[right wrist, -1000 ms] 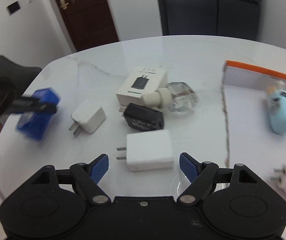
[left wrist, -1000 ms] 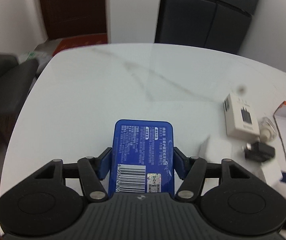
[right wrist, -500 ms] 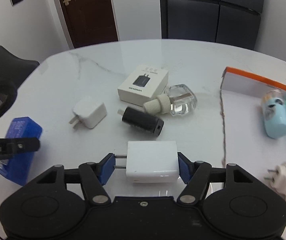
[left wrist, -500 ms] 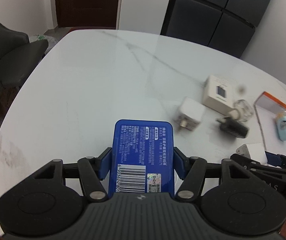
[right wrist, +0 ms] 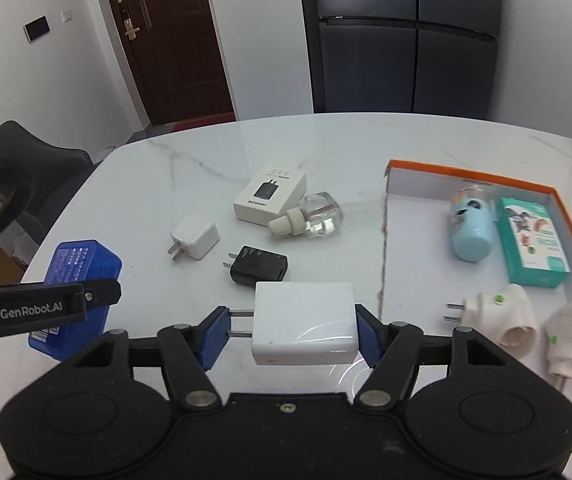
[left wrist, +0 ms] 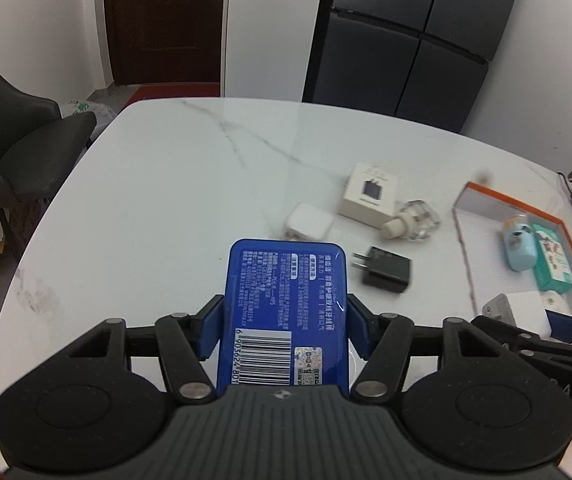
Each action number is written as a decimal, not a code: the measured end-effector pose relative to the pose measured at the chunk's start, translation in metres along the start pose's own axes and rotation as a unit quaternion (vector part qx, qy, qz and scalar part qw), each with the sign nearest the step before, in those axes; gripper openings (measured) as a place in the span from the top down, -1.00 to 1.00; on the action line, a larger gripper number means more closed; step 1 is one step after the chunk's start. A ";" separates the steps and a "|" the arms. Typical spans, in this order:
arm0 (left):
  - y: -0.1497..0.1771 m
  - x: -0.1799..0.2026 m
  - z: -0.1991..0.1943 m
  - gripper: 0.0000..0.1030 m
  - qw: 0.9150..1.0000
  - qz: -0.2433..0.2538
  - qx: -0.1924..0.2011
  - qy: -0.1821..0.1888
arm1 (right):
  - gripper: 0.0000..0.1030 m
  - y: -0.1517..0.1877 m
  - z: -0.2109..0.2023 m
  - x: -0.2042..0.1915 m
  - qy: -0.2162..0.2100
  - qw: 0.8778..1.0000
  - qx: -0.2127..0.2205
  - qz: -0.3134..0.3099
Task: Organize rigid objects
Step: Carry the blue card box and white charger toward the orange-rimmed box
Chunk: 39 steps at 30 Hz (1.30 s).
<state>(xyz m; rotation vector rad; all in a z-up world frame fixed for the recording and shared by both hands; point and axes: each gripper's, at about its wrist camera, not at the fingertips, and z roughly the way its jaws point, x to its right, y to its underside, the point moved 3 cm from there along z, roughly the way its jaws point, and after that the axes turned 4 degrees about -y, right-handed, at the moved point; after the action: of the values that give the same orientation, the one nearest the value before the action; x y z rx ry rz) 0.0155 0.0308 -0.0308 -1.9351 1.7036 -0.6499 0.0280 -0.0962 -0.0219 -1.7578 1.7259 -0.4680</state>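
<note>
My left gripper [left wrist: 284, 324] is shut on a blue flat box [left wrist: 286, 304] with a barcode and holds it above the white marble table [left wrist: 158, 208]. The box also shows in the right wrist view [right wrist: 74, 276]. My right gripper [right wrist: 292, 330] is shut on a large white charger [right wrist: 304, 328], its prongs pointing left, lifted near the left edge of the orange-rimmed tray [right wrist: 466, 176]. On the table lie a small white plug [right wrist: 195, 238], a black charger [right wrist: 260, 266], a white charger box [right wrist: 270, 196] and a clear bottle [right wrist: 310, 222].
The tray holds a light blue bottle [right wrist: 471, 232], a green box [right wrist: 532, 246] and two white plug-in devices [right wrist: 502, 316]. A dark chair [left wrist: 18, 136] stands left of the table. A black fridge [left wrist: 402, 36] and a brown door [right wrist: 166, 40] are behind.
My right gripper has shut on the large white charger and lifted it toward the tray. My left gripper, still holding the blue box, has swung right toward the cluster.
</note>
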 end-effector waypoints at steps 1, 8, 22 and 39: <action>0.002 0.003 -0.004 -0.22 1.000 -0.001 0.002 0.001 | -0.53 0.001 -0.006 0.002 -0.001 1.000 0.001 0.001; 0.007 0.020 -0.030 -0.22 1.000 -0.001 0.022 0.001 | -0.53 0.003 -0.039 0.008 -0.006 1.000 0.022 0.005; 0.017 0.050 -0.049 -0.22 0.999 0.019 0.036 0.013 | -0.53 0.019 -0.080 0.029 0.006 0.999 0.045 0.023; 0.028 0.082 -0.053 -0.22 0.998 0.038 0.031 0.036 | -0.53 0.033 -0.100 0.059 0.031 0.997 0.052 0.041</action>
<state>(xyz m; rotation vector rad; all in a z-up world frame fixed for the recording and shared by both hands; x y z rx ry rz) -0.0300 -0.0559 -0.0048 -1.8149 1.7707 -0.7441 -0.0567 -0.1703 0.0204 -1.6080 1.7756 -0.5713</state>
